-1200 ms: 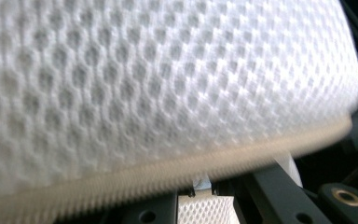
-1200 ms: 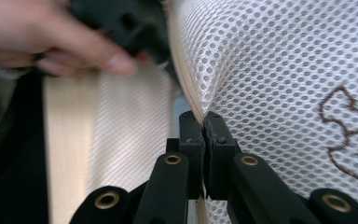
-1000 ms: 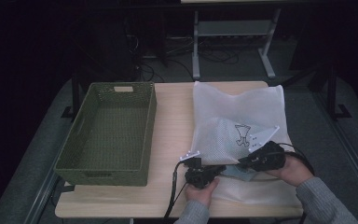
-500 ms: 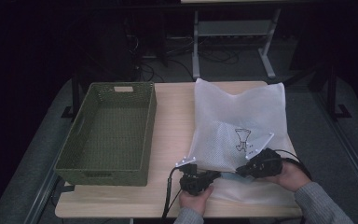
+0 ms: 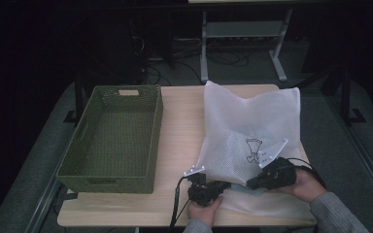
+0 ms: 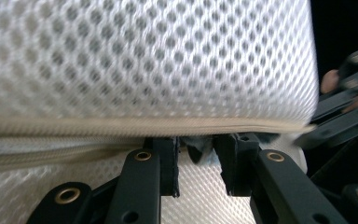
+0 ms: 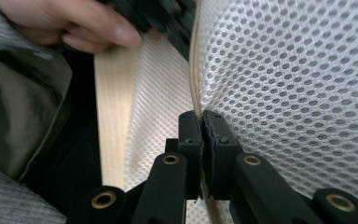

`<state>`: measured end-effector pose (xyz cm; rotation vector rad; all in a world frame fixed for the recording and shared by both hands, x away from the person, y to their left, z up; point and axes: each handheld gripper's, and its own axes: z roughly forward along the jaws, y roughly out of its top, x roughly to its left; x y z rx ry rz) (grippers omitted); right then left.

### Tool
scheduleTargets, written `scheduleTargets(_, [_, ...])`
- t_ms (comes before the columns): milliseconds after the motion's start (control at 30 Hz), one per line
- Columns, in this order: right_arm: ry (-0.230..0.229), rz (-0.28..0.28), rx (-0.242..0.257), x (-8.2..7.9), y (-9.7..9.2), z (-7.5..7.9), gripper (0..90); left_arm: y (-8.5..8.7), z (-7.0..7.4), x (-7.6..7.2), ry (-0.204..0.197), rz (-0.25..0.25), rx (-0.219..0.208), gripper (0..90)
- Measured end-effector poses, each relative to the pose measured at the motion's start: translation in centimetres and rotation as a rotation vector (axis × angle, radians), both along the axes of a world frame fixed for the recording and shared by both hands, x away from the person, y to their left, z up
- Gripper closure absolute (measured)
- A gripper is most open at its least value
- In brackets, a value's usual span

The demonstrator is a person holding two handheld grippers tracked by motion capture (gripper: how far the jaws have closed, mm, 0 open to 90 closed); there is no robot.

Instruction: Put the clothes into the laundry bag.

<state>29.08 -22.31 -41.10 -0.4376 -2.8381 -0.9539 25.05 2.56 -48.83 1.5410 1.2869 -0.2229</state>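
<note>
No readable text anywhere; the white mesh zip bag [image 5: 250, 131] carries only a small dark printed figure [image 5: 254, 148] on its front, too small to make out. The bag lies on the right half of the light wooden table [image 5: 179, 121], its zip edge at the near side towards the person. Something dark shows through the mesh near the zip in the left gripper view, can't tell what it is.

Woven olive-green rectangular basket [image 5: 114, 138] sits on the left half of the table, well apart from the bag, with a cut-out handle in the far wall; inside shows bare weave.

Right gripper [image 7: 201, 122]: jaws clenched on the beige zip line [image 7: 193, 79] of the bag, pads pressed together with the edge pinched between them.

Left gripper [image 6: 198, 154]: jaws apart with a clear gap, just been opening a bit; the zip edge runs across just above the tips and a dark bit sits in the gap, pads not pressing on it, so released.

In the high view both grippers sit at the bag's near edge, left [image 5: 209, 190], right [image 5: 267, 177]
</note>
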Motion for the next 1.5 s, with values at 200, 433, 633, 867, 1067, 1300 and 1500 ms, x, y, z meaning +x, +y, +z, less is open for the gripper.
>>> scheduleTargets(200, [0.002, -0.045, -0.051, 0.8, 0.7, -2.3, 85.6, 0.0, -0.4, -0.2, 0.018, -0.012, 0.015, 65.6])
scheduleTargets(433, [-0.073, -0.064, 0.027, 0.0, 0.3, -0.3, 62.3, -0.7, -0.5, -0.1, 0.037, -0.045, -0.004, 61.2])
scheduleTargets(633, [-0.125, -0.013, 0.051, -3.0, -0.2, 0.5, 60.7, -1.1, -0.4, -0.9, 0.042, -0.067, -0.009, 57.2])
scheduleTargets(867, [-0.088, 0.068, -0.039, -5.2, 0.8, -3.4, 57.3, -1.7, -0.7, 0.2, 0.077, -0.05, -0.032, 65.4])
scheduleTargets(1067, [-0.111, 0.063, -0.043, -5.5, 1.4, -4.5, 63.4, -2.5, -0.8, 0.7, 0.062, -0.03, -0.026, 78.0])
scheduleTargets(1300, [-0.148, 0.048, -0.056, -5.8, 1.6, -4.5, 87.3, -2.9, -0.5, 1.2, 0.041, 0.01, -0.034, 84.8])
scheduleTargets(1500, [-0.073, 0.117, -0.062, -5.9, 1.6, -4.4, 88.6, -2.7, 0.0, 1.7, 0.028, 0.029, -0.044, 84.8])
